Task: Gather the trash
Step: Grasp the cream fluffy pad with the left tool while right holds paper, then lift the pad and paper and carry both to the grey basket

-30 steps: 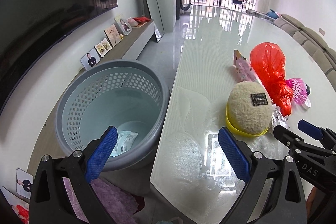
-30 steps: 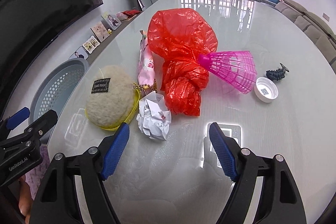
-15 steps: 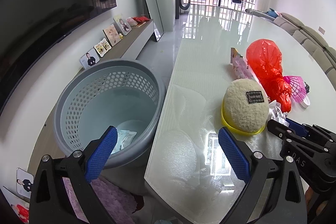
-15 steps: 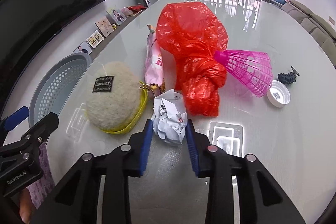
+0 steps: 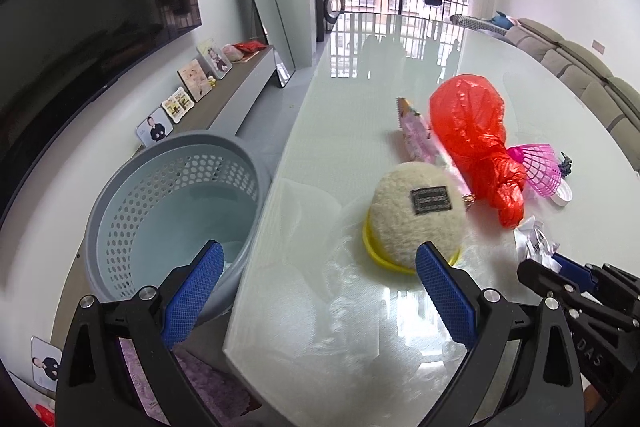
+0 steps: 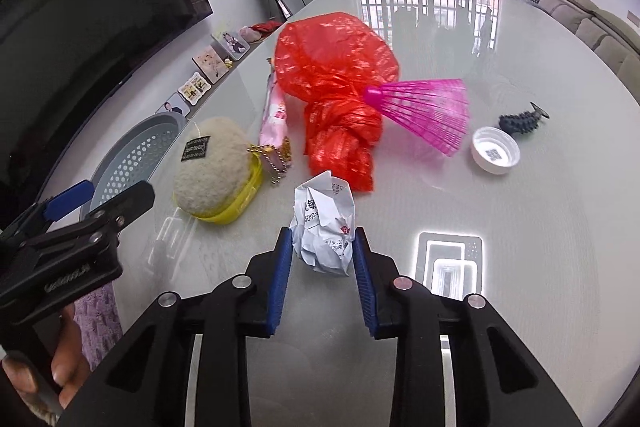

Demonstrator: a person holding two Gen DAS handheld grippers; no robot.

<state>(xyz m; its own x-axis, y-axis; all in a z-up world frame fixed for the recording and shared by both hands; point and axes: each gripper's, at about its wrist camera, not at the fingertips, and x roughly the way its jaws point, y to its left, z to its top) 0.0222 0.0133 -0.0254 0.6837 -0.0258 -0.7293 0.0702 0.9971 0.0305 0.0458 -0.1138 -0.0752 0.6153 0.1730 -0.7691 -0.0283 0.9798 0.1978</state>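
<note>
- Right gripper point(image 6: 322, 255): blue pads pressed against both sides of the crumpled paper ball point(image 6: 323, 223), which sits between the fingertips; most of the ball sticks out ahead of them.
- Cannot tell whether the ball is off the glass table point(image 6: 520, 247) or resting on it.
- Left gripper point(image 5: 316, 283): fingers spread wide, nothing between them, hovering over the near table edge.
- Grey basket point(image 5: 168, 211) lies ahead-left of the left gripper, below table level; in the right wrist view it is far to the left.
- Judgement: the grip is shallow, so squeeze firmly before carrying; paper this light may slip out forward.
- Lift straight up first. The keychain point(image 6: 276, 163) and red plastic bag point(image 6: 336, 87) lie just ahead of the ball; dragging forward could snag them.
- Then swing left, passing above the plush pouch point(image 6: 212, 163), and release only once over the basket mouth.
</note>
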